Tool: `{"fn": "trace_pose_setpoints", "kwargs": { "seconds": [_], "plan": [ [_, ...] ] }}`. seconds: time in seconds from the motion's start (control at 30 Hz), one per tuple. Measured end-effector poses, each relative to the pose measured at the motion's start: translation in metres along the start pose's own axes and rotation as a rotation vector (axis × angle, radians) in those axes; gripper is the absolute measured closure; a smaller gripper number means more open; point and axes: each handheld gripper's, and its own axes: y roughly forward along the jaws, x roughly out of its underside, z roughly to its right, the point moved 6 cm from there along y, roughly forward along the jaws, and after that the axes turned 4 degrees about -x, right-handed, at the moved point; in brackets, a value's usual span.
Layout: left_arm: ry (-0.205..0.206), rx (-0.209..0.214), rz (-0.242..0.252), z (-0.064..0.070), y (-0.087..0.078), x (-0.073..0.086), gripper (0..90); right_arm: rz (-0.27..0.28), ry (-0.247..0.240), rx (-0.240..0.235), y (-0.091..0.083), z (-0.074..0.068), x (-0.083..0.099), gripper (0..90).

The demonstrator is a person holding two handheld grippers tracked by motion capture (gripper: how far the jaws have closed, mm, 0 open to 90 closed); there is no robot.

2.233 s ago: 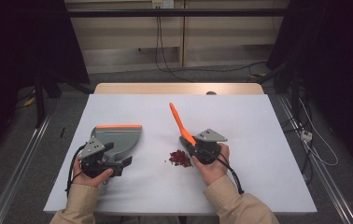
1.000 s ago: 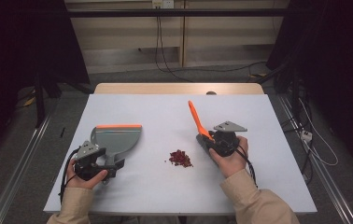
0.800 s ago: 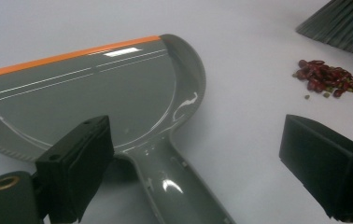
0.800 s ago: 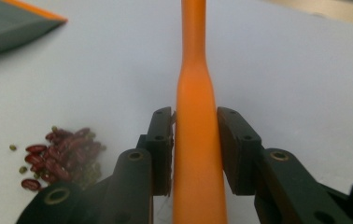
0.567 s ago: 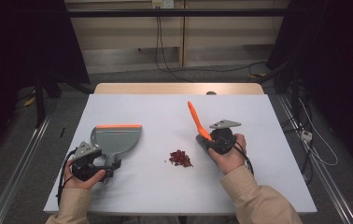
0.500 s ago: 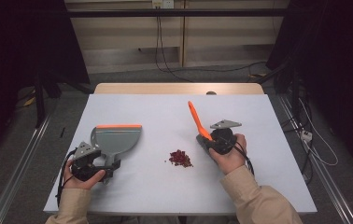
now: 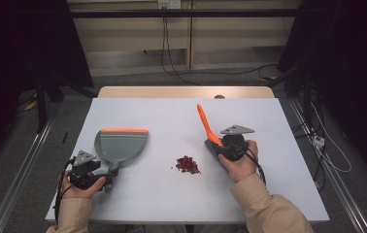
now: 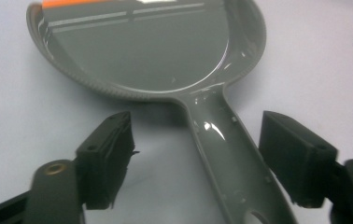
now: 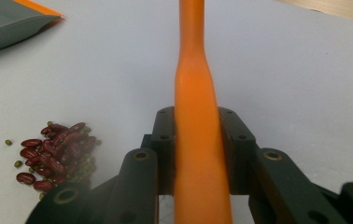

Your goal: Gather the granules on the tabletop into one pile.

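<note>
Between left tongs (image 8: 195, 158): dustpan handle (image 8: 226, 154), ungripped.

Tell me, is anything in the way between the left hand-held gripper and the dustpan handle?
Nothing visible. The left hand-held gripper is open, with the grey dustpan handle lying on the table between its jaws, and no other object lies between either jaw and the handle.

Grey dustpan (image 7: 121, 146) flat; orange brush handle (image 7: 206, 125) tilted; beans (image 7: 187, 164) piled between.
</note>
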Motion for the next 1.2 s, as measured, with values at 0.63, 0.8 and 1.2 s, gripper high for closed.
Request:
{"fn": "trace_pose_setpoints", "kwargs": {
  "seconds": [0.63, 0.8, 1.2],
  "plan": [
    [0.082, -0.014, -0.184, -0.001, 0.028, -0.010, 62.5, 0.009, 0.002, -0.002, -0.002, 0.003, 0.000, 71.3],
    [0.085, 0.004, -0.165, -0.003, 0.024, -0.012, 63.0, 0.014, 0.006, -0.009, -0.001, 0.002, 0.001, 71.2],
    [0.137, 0.100, -0.126, 0.003, -0.002, -0.016, 63.1, 0.037, 0.017, -0.014, -0.005, 0.005, 0.000, 71.3]
  ]
}}
